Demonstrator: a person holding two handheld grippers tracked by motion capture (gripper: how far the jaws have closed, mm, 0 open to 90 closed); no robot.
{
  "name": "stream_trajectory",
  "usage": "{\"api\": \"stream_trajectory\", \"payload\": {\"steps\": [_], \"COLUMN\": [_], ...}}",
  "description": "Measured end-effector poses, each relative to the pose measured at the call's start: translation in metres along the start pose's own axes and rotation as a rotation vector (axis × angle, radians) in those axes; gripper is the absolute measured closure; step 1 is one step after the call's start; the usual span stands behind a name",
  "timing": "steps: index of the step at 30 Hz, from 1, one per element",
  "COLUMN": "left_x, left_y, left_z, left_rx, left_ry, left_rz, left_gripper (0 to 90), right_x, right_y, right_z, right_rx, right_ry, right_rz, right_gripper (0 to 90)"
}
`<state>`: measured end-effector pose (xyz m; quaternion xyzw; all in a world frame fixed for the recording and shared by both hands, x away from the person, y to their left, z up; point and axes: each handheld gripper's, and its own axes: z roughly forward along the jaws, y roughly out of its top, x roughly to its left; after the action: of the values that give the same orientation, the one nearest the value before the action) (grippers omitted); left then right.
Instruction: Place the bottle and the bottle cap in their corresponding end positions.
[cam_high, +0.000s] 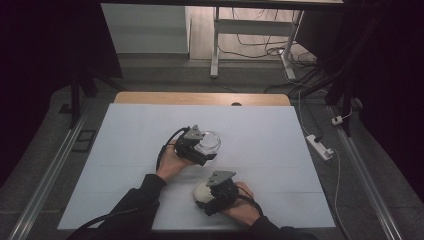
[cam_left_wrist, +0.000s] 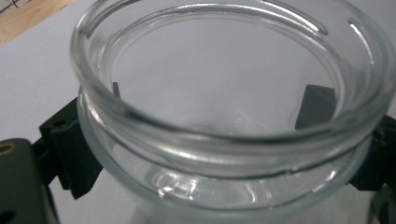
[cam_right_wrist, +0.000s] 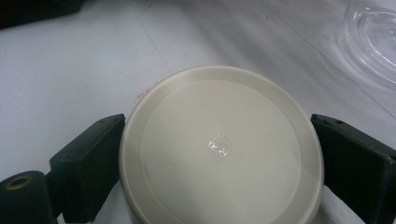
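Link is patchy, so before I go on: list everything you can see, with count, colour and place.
glass jar: 1, clear, open and empty, mid-table, between the left gripper's jaws
lid: 1, cream, round, near the table's front edge, between the right gripper's jaws
table: 1, white top with a wooden far edge
power strip: 1, white, on the floor right of the table
cables: several, dark, on the floor beyond the table
left gripper: 1, black, closed on the glass jar
right gripper: 1, black, closed on the lid
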<state>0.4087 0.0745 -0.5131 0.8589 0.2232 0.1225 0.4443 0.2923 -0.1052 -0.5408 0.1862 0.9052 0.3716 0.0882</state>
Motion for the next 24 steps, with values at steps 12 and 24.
{"api": "stream_trajectory", "payload": {"steps": [12,24], "left_x": [0.0020,0.0007], "left_y": [-0.0041,-0.0042], "left_z": [-0.0009,-0.0019], "left_rx": [-0.004,0.021], "left_ry": [-0.005,-0.027], "left_rz": [-0.034,-0.069], "left_gripper": [6.5,0.0], "right_x": [-0.0003,0.0006], "right_y": [0.0003,0.0027], "right_z": [-0.0004,-0.0082], "right_rx": [0.004,-0.041], "right_ry": [0.000,0.018], "right_rz": [0.009,0.031], "right_gripper": [6.4,2.4]}}
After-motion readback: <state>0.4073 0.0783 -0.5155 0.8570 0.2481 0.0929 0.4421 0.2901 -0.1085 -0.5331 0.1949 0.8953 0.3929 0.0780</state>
